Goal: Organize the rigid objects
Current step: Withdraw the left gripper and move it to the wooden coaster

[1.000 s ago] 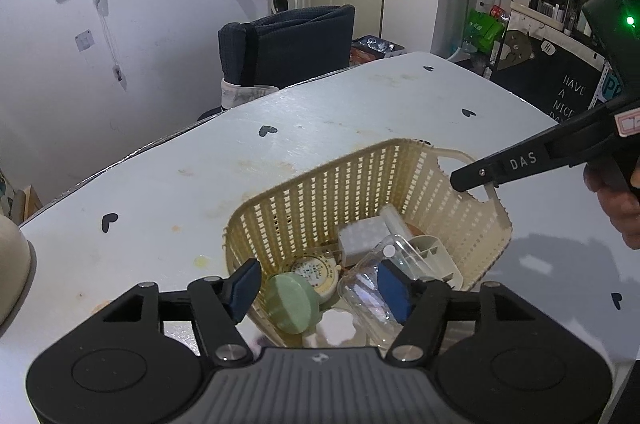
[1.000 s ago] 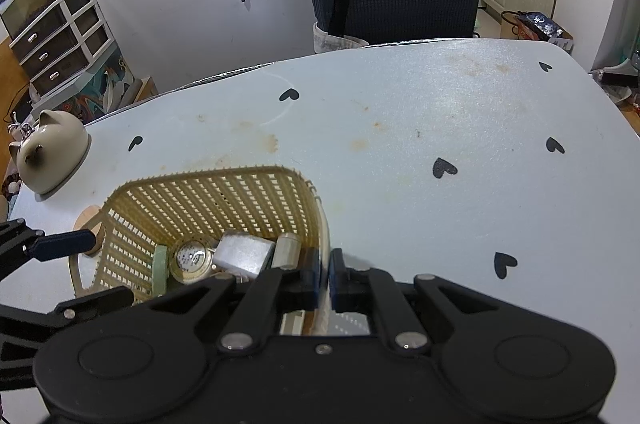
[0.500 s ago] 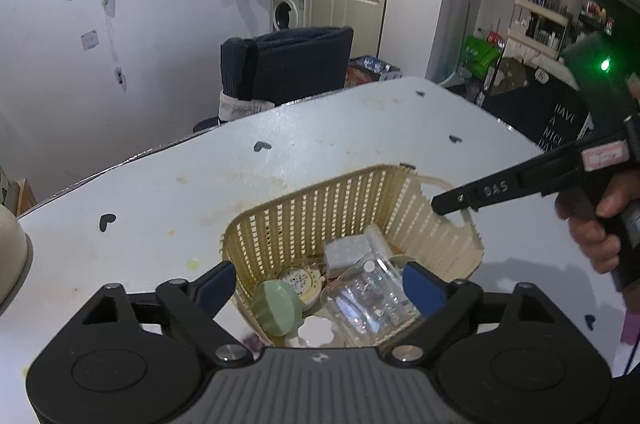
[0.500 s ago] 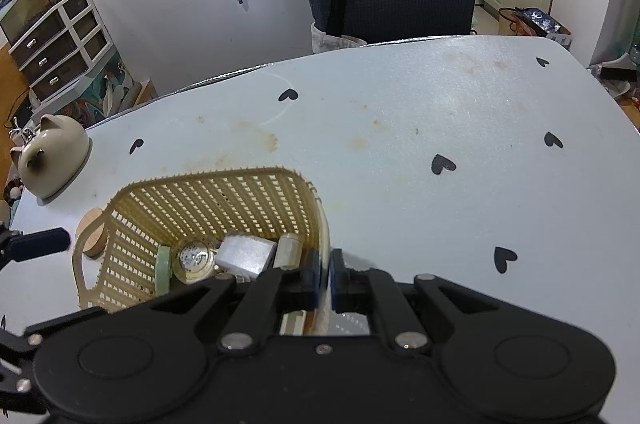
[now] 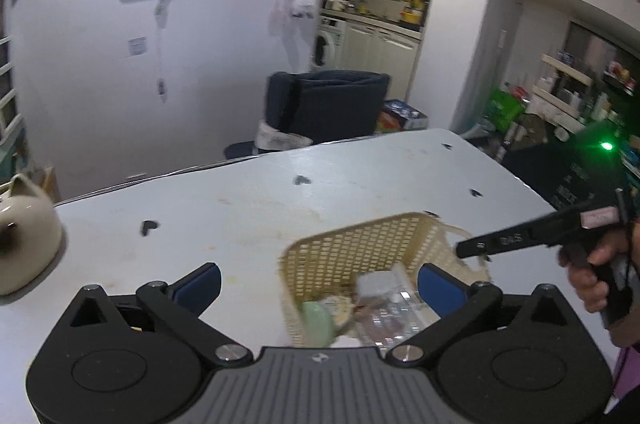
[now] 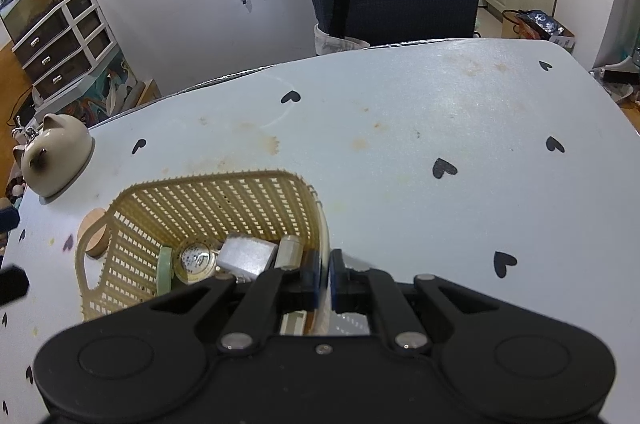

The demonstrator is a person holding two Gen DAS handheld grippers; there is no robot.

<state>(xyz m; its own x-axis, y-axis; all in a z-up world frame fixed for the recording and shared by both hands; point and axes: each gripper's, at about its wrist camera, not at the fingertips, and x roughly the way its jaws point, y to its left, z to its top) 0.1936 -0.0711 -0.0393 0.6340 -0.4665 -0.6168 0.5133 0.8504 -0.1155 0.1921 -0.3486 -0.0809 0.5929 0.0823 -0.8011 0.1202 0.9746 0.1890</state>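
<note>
A cream lattice basket (image 5: 360, 244) (image 6: 208, 200) stands on the pale blue table. Inside lie a green round lid (image 6: 164, 270), a round dial tin (image 6: 196, 260), a grey box (image 6: 246, 256), a small cylinder (image 6: 290, 250) and a clear plastic case (image 5: 392, 316). My left gripper (image 5: 318, 284) hovers above the basket's near side. Its jaws are opening wide, with nothing pressed between the blue pads. My right gripper (image 6: 326, 264) is shut on the basket's right rim, and shows as a black finger (image 5: 480, 248) in the left wrist view, with a person's hand behind it.
A cat-shaped ceramic pot (image 5: 24, 224) (image 6: 56, 152) sits at the table's left edge. A wooden disc (image 6: 96, 236) lies by the basket's left handle. A dark chair (image 6: 396, 0) stands behind the far edge. Black hearts dot the tabletop.
My left gripper opened from around the clear plastic case, which now lies in the basket, then rose and drew back to the left. The right gripper and the basket stayed put.
</note>
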